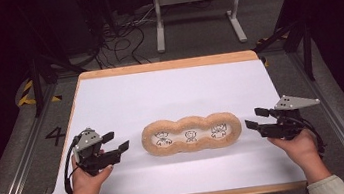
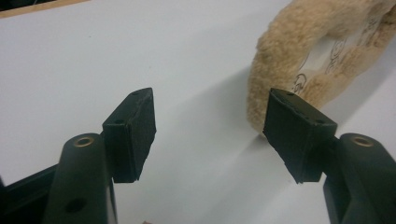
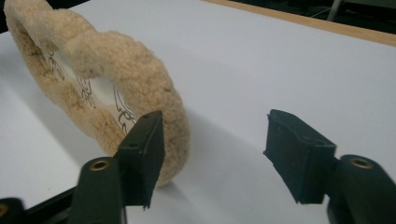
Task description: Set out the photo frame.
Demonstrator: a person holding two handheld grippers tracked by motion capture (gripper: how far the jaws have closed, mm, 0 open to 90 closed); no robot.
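Fleece frame (image 1: 191, 133) encloses three cartoon drawings (image 1: 191, 136).

Fuzzy tan frame (image 2: 299, 56) cut off at the left gripper view's edge toward 2 o'clock, its far end cut off toward 10 o'clock in the right gripper view, three small drawn figures (image 1: 191, 136) inside it too small to identify, person's sleeves cut off at 6 o'clock in the high view.

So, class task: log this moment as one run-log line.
left gripper: open, empty | right gripper: open, empty | fuzzy three-ring frame: flat on white sheet, between grippers, untouched
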